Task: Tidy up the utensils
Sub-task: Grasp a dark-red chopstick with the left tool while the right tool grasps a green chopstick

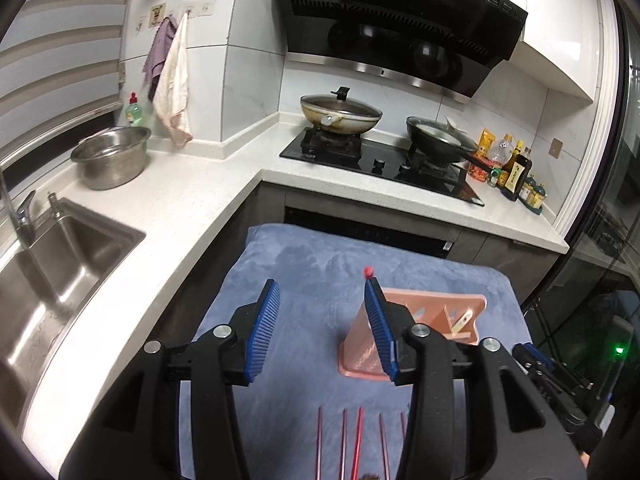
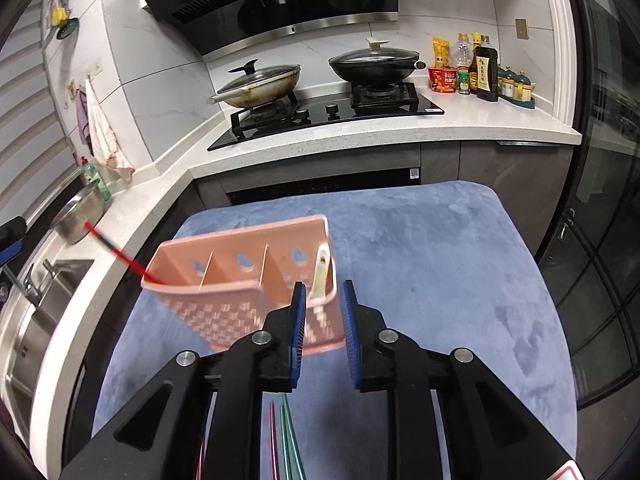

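Observation:
A pink utensil holder (image 2: 240, 264) with three compartments stands on a blue cloth (image 2: 420, 248). A red chopstick (image 2: 116, 250) leans out of its left compartment, and a white utensil (image 2: 321, 272) stands in the right one. My right gripper (image 2: 323, 284) is just in front of that right end, jaws narrowly apart, pads clear of the utensil. My left gripper (image 1: 320, 282) is open and empty over the cloth, to the left of the holder (image 1: 424, 300). The chopstick's red tip (image 1: 367, 271) shows above its right finger. Several chopsticks (image 1: 360, 440) lie on the cloth below the grippers.
A white counter wraps around, with a steel sink (image 1: 60, 264) and a steel bowl (image 1: 110, 156) at left. Two lidded pans (image 2: 260, 84) sit on the black hob (image 2: 320, 112) behind. Bottles (image 2: 480, 68) stand at the back right. A glass door (image 2: 600, 240) is at right.

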A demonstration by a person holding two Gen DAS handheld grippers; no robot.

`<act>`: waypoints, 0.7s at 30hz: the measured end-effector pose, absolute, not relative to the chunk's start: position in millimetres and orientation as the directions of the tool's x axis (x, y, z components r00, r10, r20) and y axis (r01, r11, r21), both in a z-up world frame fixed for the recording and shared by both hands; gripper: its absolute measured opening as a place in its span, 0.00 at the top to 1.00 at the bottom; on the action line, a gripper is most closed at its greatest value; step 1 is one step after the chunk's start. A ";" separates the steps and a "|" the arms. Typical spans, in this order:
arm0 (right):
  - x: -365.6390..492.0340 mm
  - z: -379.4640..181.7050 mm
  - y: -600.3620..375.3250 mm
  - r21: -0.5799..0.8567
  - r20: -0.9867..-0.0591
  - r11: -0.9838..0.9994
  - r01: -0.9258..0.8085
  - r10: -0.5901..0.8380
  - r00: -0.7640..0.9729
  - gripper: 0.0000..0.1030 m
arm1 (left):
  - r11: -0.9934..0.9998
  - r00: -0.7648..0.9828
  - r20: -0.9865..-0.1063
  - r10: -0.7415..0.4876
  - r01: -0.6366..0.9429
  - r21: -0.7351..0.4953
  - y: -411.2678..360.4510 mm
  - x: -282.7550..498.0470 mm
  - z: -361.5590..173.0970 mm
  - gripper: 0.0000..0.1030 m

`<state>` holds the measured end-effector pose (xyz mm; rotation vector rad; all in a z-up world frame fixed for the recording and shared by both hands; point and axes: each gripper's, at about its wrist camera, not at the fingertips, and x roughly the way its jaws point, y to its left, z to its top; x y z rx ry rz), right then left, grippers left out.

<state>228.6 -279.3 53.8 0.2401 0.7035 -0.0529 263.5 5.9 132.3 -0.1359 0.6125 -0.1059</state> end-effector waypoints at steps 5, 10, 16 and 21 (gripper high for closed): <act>187.0 43.8 -273.5 0.181 -0.669 0.975 0.130 0.026 0.743 0.81 | 0.992 0.793 -0.599 -0.112 0.051 -0.118 10.8 234.7 113.7 0.59; 147.3 27.1 -265.1 0.185 -0.701 0.975 0.123 0.043 0.711 0.80 | 0.995 0.762 -0.640 -0.096 0.063 -0.075 12.7 205.8 86.6 0.59; 110.7 1.5 -253.2 0.164 -0.740 0.979 0.124 0.039 0.672 0.79 | 0.997 0.713 -0.697 -0.077 0.057 -0.051 17.2 178.4 44.8 0.59; 89.3 -19.3 -240.2 0.125 -0.769 0.986 0.107 0.028 0.639 0.79 | 0.996 0.671 -0.735 -0.092 0.067 -0.064 17.8 159.6 16.3 0.59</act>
